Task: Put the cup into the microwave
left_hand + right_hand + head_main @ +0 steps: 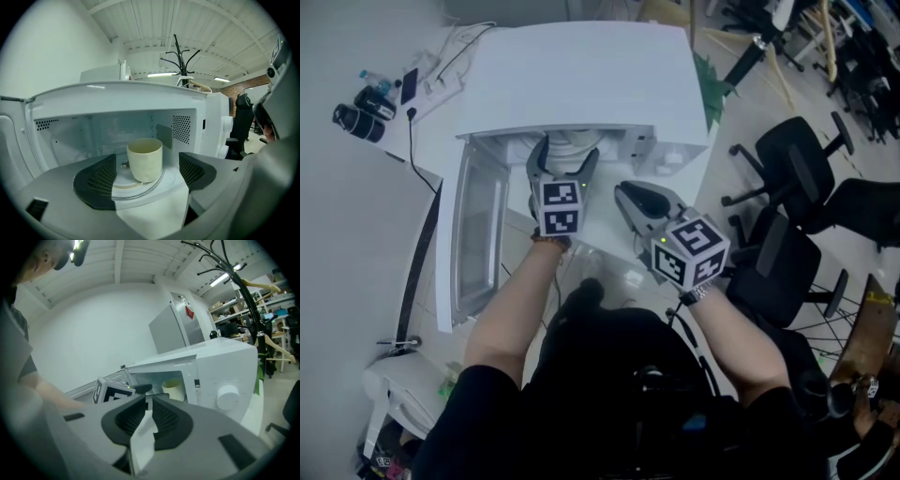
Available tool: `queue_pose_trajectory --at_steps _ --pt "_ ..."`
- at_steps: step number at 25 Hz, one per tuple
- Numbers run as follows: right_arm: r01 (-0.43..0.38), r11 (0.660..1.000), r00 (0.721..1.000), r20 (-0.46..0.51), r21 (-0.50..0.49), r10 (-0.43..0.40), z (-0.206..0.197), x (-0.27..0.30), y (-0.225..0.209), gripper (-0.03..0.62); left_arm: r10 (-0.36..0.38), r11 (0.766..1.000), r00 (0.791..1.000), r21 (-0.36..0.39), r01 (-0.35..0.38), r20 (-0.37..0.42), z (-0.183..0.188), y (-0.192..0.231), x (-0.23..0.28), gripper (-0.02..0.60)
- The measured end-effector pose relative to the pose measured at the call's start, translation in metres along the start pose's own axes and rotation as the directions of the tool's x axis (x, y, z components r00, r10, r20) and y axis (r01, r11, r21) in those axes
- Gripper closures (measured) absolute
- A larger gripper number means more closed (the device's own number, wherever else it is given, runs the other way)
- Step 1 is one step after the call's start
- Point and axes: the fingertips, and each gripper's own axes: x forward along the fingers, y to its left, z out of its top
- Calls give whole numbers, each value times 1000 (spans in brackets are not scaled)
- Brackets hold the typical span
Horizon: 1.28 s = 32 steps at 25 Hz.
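Cup [145, 159] stands upright on the glass turntable [123, 187] inside the microwave [117, 93], and we see it framed between the two dark pads [96, 180] of the left tongs [146, 176]. Those tongs are spread wide. There is a clear gap on each side of the cup, so neither pad touches it and they hold nothing. From the head view the left tongs [567, 155] reach into the mouth of the oven.

We find the right tongs [147, 416] closed, their ribbed pads drawn almost together with nothing gripped. They hang outside the oven, off to the right of the opening, and the cup [173, 389] shows well beyond their tips, deep in the cavity.

To us the cup looks plain and cream-coloured. It is straight-walled, a little narrower at the foot, and its open mouth faces up.

Farther out, the microwave [581, 75] is white, with its door [478, 234] swung open to the left. A round knob [227, 397] sits on its front panel. Black office chairs [787, 159] stand to the right.
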Motion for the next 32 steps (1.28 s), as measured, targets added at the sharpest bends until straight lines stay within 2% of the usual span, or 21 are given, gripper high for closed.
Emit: queue_pose_trajectory --at_steps 12,32 --pt "-27 999 999 25 -38 28 -4 -46 20 525 46 999 998 5 -46 43 10 -24 -47 166" --pt "-107 989 993 42 -107 112 -32 -127 81 525 121 992 987 14 -124 107 16 -71 -160 166"
